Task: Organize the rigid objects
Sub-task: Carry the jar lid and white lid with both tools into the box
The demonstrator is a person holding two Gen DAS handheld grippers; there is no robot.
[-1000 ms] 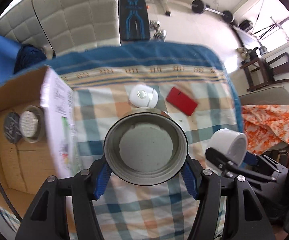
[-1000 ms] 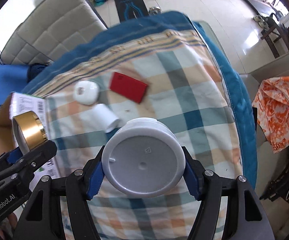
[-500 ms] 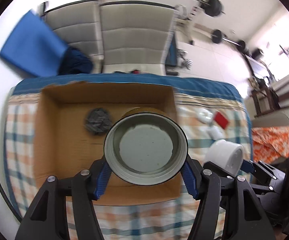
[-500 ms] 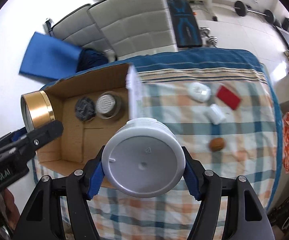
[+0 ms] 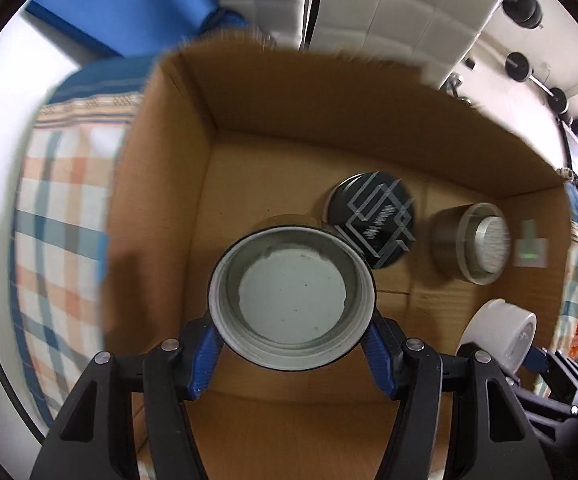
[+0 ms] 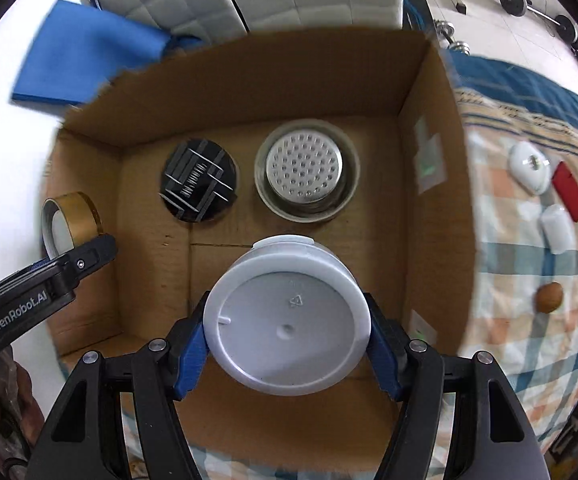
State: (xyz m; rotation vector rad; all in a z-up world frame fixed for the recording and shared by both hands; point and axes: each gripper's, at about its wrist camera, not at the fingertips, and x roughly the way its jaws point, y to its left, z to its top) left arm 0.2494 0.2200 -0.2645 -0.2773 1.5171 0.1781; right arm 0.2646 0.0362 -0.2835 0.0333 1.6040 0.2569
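My left gripper point(image 5: 291, 354) is shut on a gold-sided round tin point(image 5: 292, 299), seen bottom-up, hanging over the open cardboard box point(image 5: 329, 120). My right gripper point(image 6: 287, 354) is shut on a white plastic jar point(image 6: 287, 314), also held above the box point(image 6: 249, 92). On the box floor lie a black round lid point(image 5: 373, 224) with a silver pattern and a perforated metal strainer cup point(image 5: 473, 236). The right wrist view shows the lid point(image 6: 199, 180), the strainer point(image 6: 307, 168) and the gold tin point(image 6: 71, 218) in the left gripper at the box's left side.
The box sits on a checked cloth point(image 6: 529, 264) over a bed. On the cloth right of the box lie a white oval object point(image 6: 529, 166), a red card point(image 6: 569, 192), a small white bottle point(image 6: 556, 228) and a brown nut-like thing point(image 6: 548, 297). Grey cushions point(image 5: 389, 12) stand behind.
Both grippers have swept left from over the checked cloth to above the cardboard box and sunk a little, each still holding its object.
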